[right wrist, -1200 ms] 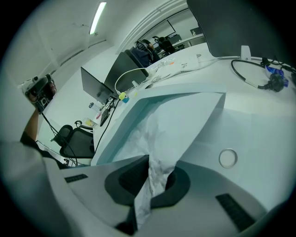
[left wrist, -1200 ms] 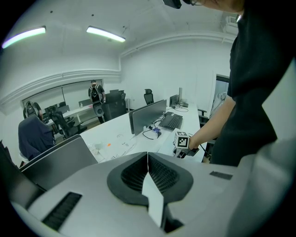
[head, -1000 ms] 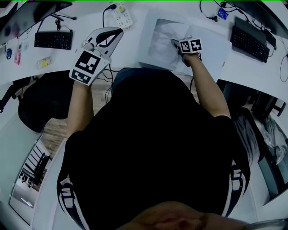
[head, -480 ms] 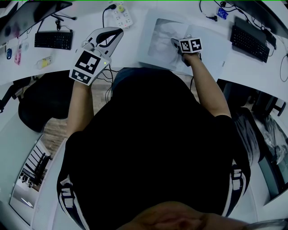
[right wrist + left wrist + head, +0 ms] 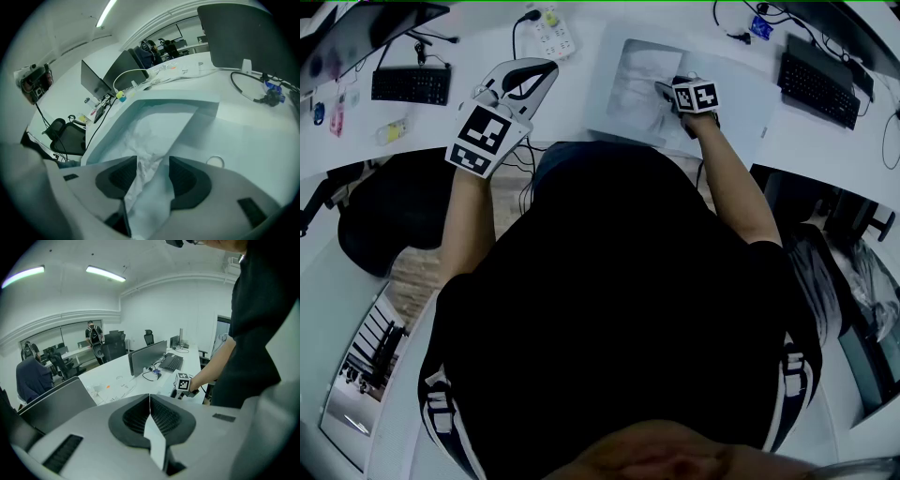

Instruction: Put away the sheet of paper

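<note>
A crumpled white sheet of paper [image 5: 639, 80] [image 5: 146, 136] lies in a large shallow white tray [image 5: 741, 103] [image 5: 206, 105] on the desk ahead of me. My right gripper [image 5: 664, 91] [image 5: 153, 176] rests low at the paper's near edge. Its jaws are opening, and the creased edge of the sheet runs through the gap between the dark pads [image 5: 187, 180] without being pinched. My left gripper [image 5: 530, 73] [image 5: 150, 416] is held up over the left part of the desk, away from the paper. Its pads meet with nothing between them.
A keyboard [image 5: 411, 84] and a monitor [image 5: 380, 23] stand at the far left, with a power strip [image 5: 553, 30] behind the left gripper. Another keyboard [image 5: 821, 80] and cables [image 5: 748, 26] lie at the right. A black chair [image 5: 389, 220] stands left of the person.
The right gripper's jaws have parted and let go of the paper, which now lies a little flatter in the tray. The left gripper has stayed where it was.
</note>
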